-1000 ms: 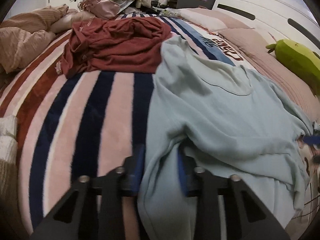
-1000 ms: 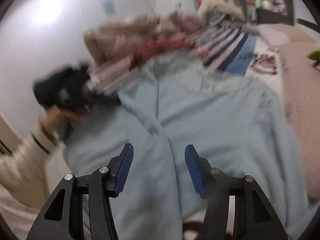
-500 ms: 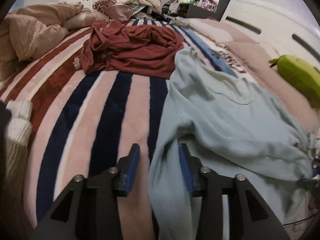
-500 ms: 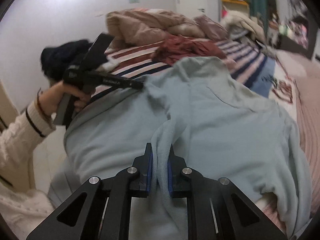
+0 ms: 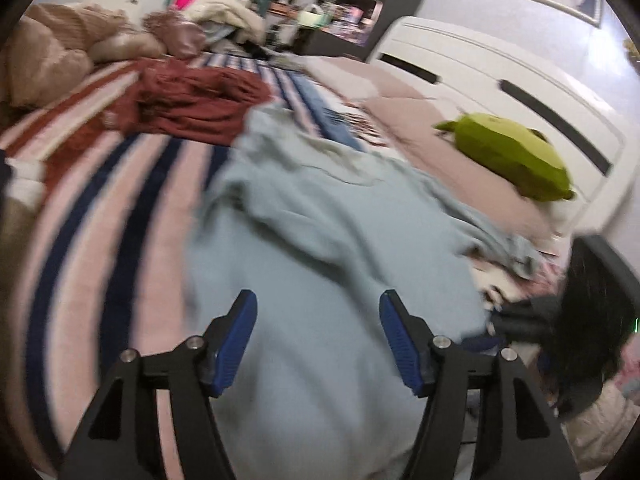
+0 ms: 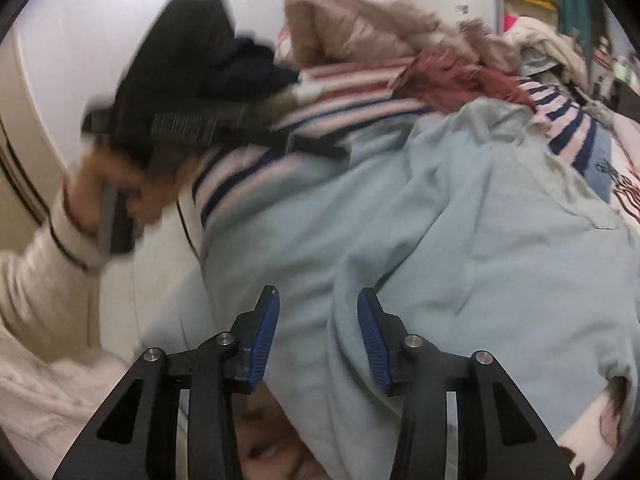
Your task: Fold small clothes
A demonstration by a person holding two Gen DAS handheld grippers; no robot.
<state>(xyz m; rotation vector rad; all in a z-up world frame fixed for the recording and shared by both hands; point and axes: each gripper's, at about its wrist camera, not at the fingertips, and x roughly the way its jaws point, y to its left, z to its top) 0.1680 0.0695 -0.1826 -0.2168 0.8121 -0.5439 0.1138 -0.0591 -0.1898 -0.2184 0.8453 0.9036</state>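
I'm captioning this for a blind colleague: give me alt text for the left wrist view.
The left gripper, jaws opening and empty, hovers over a light blue garment on a striped blanket, with a maroon garment beyond.

On the striped blanket [image 5: 100,216] the sweatshirt [image 5: 328,240] lies spread in front, another garment [image 5: 192,100] bunched behind it, a plush toy [image 5: 508,152] off to its right by the headboard [image 5: 500,76].

From my left wrist view, motion blur smears the light blue top [image 5: 320,248] ahead of the jaws, and its lower hem runs off the bottom edge beneath them. Right of those jaws, the other gripper [image 5: 520,316] is a dark blur, its fingertips unreadable.
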